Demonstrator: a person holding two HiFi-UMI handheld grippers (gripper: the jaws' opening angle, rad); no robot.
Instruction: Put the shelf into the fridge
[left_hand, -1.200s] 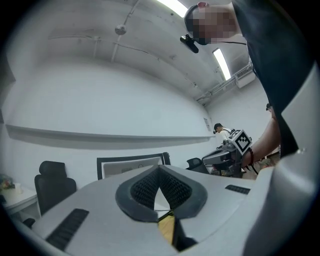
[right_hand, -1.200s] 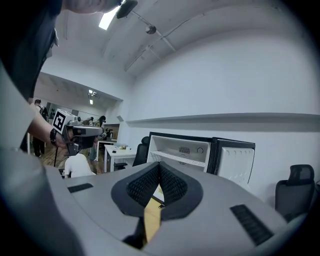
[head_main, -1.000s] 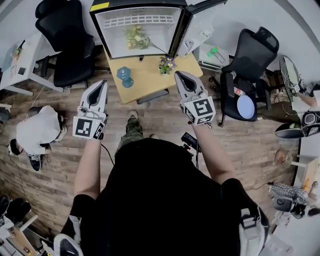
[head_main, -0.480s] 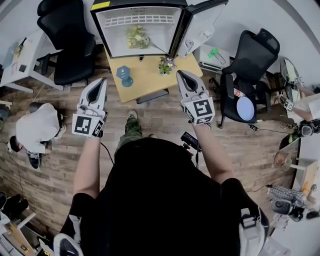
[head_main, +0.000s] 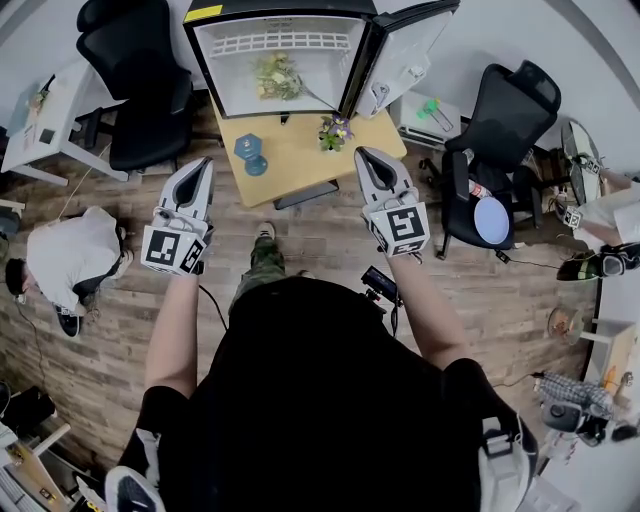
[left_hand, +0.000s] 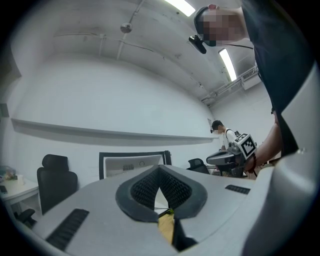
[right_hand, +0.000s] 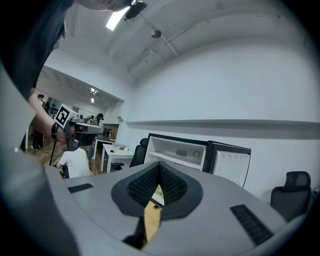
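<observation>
Left claw and right claw, each together and empty, before one open fridge and one table.

Fridge: top cut off at head view's upper edge. Greenish item inside, too small to identify. Left gripper hides most of bench in its own view.

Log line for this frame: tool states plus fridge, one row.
left tool: shut, empty | right tool: shut, empty | both: short of table | fridge: on table, door open
</observation>
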